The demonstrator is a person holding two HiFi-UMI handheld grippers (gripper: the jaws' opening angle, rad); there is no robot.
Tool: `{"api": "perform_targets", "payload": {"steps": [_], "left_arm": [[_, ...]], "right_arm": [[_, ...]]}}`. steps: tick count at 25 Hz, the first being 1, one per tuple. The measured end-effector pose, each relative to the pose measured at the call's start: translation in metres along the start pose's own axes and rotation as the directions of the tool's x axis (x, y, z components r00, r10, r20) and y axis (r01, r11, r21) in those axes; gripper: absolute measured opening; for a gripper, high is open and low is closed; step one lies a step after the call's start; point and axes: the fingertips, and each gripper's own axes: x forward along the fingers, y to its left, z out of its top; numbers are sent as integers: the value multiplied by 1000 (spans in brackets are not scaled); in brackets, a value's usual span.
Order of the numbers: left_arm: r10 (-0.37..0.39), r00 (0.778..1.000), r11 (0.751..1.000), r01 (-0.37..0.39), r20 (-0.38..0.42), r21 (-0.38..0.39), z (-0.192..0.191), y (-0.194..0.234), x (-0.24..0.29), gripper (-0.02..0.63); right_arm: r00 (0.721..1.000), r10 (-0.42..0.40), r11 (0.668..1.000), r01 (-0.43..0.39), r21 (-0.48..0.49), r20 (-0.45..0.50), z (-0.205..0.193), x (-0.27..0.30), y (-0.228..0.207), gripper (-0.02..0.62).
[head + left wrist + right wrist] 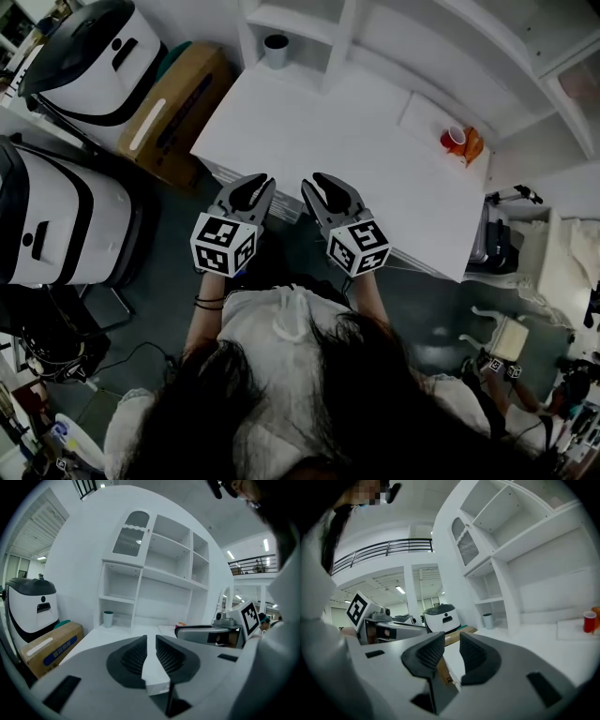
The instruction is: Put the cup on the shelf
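A red cup (453, 139) stands on the white table (319, 131) at its far right, beside an orange thing (474, 145); the right gripper view shows the red cup (589, 620) at the far right. A grey cup (275, 49) stands in the lowest compartment of the white shelf (309, 28), which the left gripper view shows too (108, 619). My left gripper (255, 187) and right gripper (325, 187) hover side by side at the table's near edge, far from both cups. Each shows a narrow gap between its jaws, left (151, 637) and right (452, 637), with nothing in it.
Two big white-and-black machines (56, 220) (94, 56) and a cardboard box (178, 103) stand on the floor to the left of the table. The shelf's upper compartments (168, 550) rise behind the table. Clutter lies on the floor at the right (502, 244).
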Motion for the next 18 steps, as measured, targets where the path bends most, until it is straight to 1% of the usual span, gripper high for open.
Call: {"api": "perform_targets", "payload": {"steps": [4,8,18], "left_arm": [[15,1000,1000,-15,-15,-11,-15,-29,-12,67],[30,999,999,-31,-26,-9,-22,-47,-22,66],[86,996,996,-87,-30,-22,-27,-54,-50,67]], "right_arm": [[1000,27,999,-27,18,-16,-11,-27,7,104],[998,60,998,-59,22,-24,-17,-39,15,100],[989,140,990,-140,1,-52,-26,-46,46,89]]}}
